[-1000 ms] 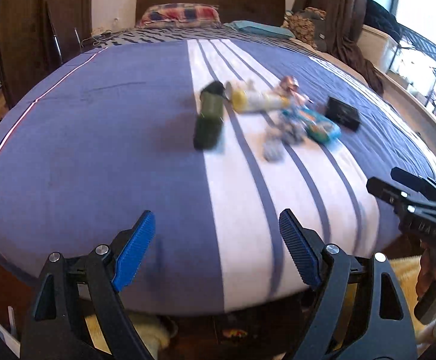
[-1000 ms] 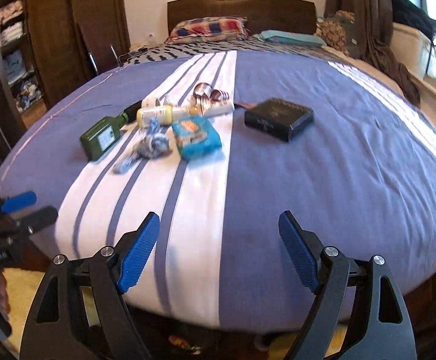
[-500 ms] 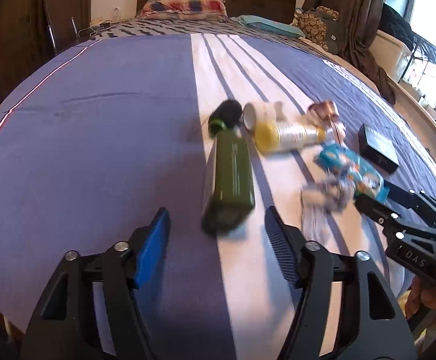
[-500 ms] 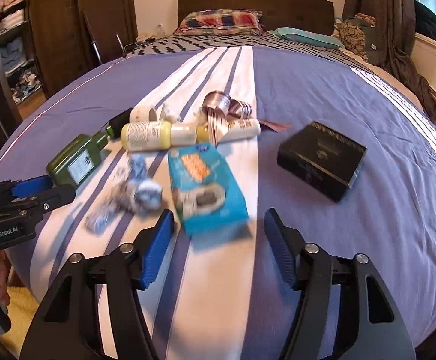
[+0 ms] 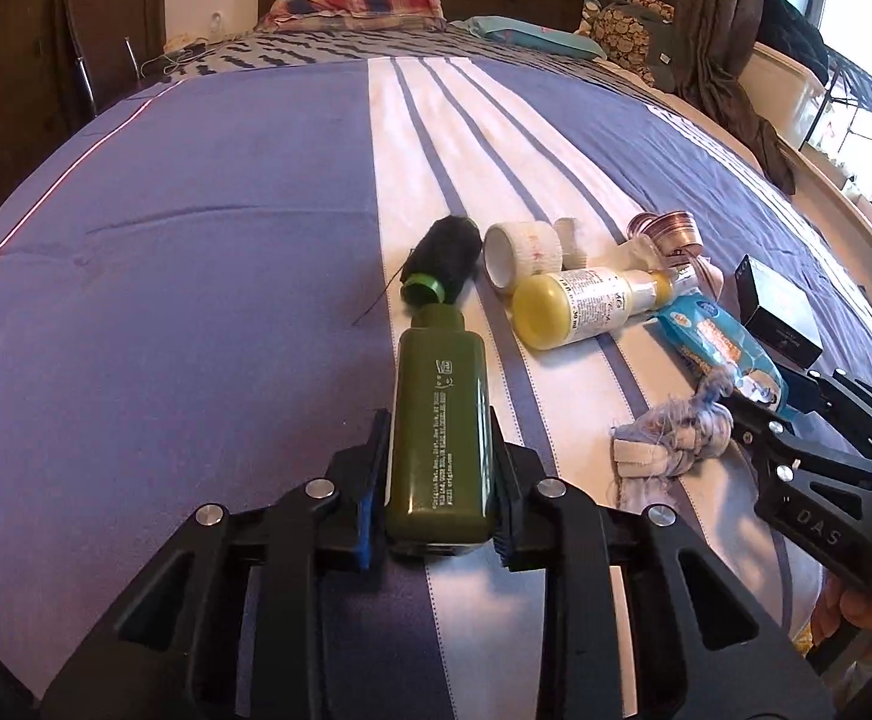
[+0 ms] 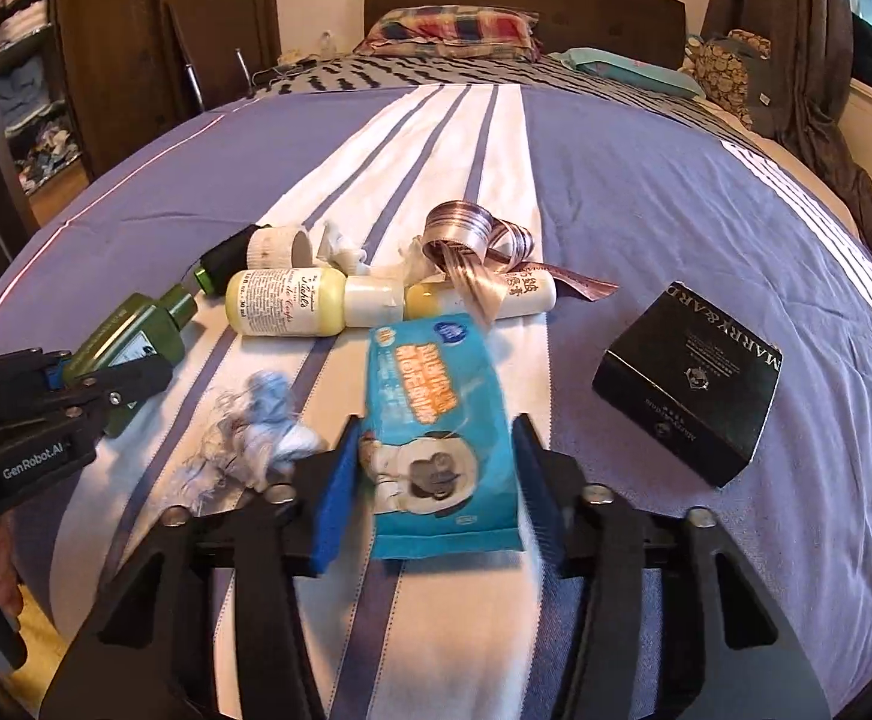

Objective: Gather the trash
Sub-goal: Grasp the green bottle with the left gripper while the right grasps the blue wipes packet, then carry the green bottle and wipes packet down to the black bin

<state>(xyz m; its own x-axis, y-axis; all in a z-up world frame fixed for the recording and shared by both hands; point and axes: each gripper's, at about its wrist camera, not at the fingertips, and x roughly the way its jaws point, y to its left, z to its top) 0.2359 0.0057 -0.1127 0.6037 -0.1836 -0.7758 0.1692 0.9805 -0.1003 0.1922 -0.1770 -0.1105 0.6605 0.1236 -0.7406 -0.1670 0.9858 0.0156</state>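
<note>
A pile of trash lies on the striped bedspread. My left gripper (image 5: 439, 477) is shut on the green bottle (image 5: 439, 420), which lies flat with its cap pointing away. My right gripper (image 6: 436, 480) stands around the blue wipes packet (image 6: 436, 414), jaws close to its sides with small gaps showing; it looks open. Beside them lie a yellow bottle (image 6: 283, 303), a knotted blue-white rag (image 6: 256, 432), a white tape roll (image 5: 523, 252), a shiny ribbon (image 6: 466, 240) and a black box (image 6: 691, 399).
The bed (image 5: 196, 240) fills both views, with pillows (image 6: 448, 30) and a headboard at the far end. A dark wardrobe (image 6: 136, 30) stands on the left, curtains and a window on the right. The bed's near edge is just under the grippers.
Both grippers moved forward over the bed to the pile. The left closed onto the green bottle. The right narrowed around the blue wipes packet.
</note>
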